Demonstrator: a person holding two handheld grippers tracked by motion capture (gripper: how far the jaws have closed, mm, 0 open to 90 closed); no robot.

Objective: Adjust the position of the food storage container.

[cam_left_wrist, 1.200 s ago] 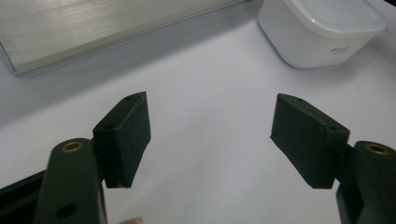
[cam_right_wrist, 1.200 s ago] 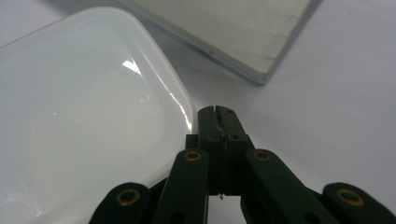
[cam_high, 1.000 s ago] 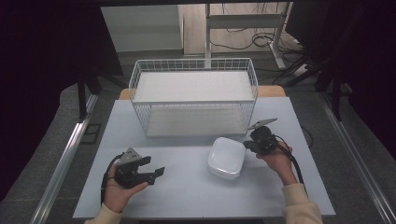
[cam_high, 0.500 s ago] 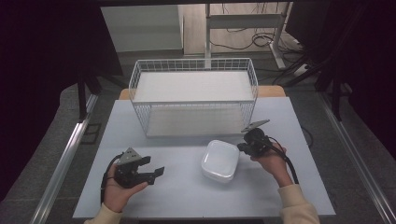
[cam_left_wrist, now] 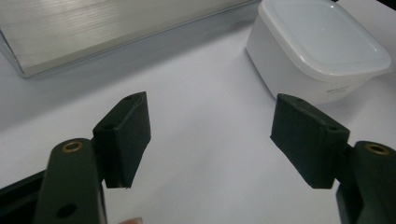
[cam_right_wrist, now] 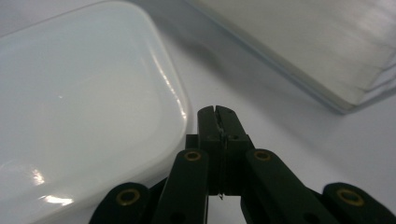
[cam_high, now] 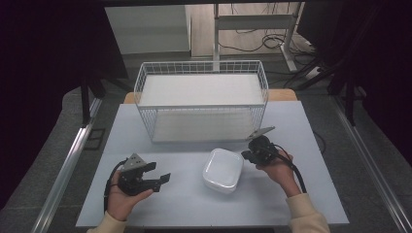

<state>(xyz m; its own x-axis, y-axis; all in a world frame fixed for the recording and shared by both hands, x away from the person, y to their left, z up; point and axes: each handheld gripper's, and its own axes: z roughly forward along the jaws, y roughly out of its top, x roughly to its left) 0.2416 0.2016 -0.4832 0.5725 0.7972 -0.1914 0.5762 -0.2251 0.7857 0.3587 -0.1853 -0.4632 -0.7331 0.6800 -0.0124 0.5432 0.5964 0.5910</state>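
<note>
Leftward across the desk is where the white lidded container has gone since a second ago, and the right claw has gone with it, staying pressed close to the container's right edge. Half a second ago the container sat a little further right; now it lies in front of the wire basket, below the basket's middle and right half, and apart from its front wall. The left claw has kept its place throughout.

Taking the container as the landmark: the right claw is just beside its right edge, held in the person's right hand, with a black cable trailing back along the forearm. In the right gripper view the jaws are pressed together with nothing between them, their tips level with the rounded corner of the lid; whether they touch the container I cannot tell. The left claw lies well to the container's left, held in the left hand, its jaws spread wide and empty. In the left gripper view the container shows beyond the far jaw, standing upright with its lid on. The basket stands behind the container, a pale flat liner on its floor.
</note>
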